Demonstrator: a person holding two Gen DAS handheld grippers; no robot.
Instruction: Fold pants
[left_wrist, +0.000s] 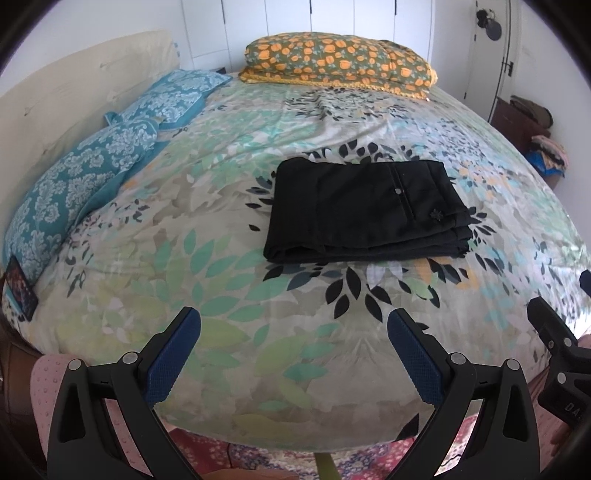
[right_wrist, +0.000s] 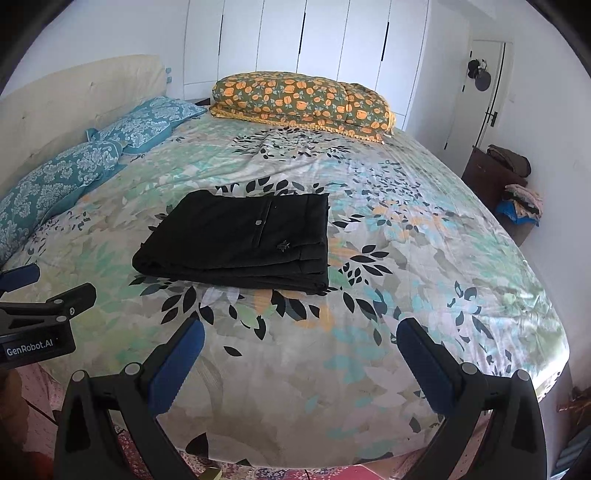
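While I hold both grippers back at the near edge of the leaf-print bedspread (left_wrist: 221, 295), the folded black pants (left_wrist: 365, 210) lie mid-bed, untouched. My left gripper (left_wrist: 293, 354) and right gripper (right_wrist: 299, 362) gape wide, with bare cover all around the pants.

The left claw (left_wrist: 293, 325) is hanging with its blue-padded fingers (left_wrist: 173, 356) spread wide apart, gripping nothing. The right claw (right_wrist: 299, 334) is hovering beside it, level with it, its own fingers (right_wrist: 424, 358) likewise splayed wide and holding nothing.
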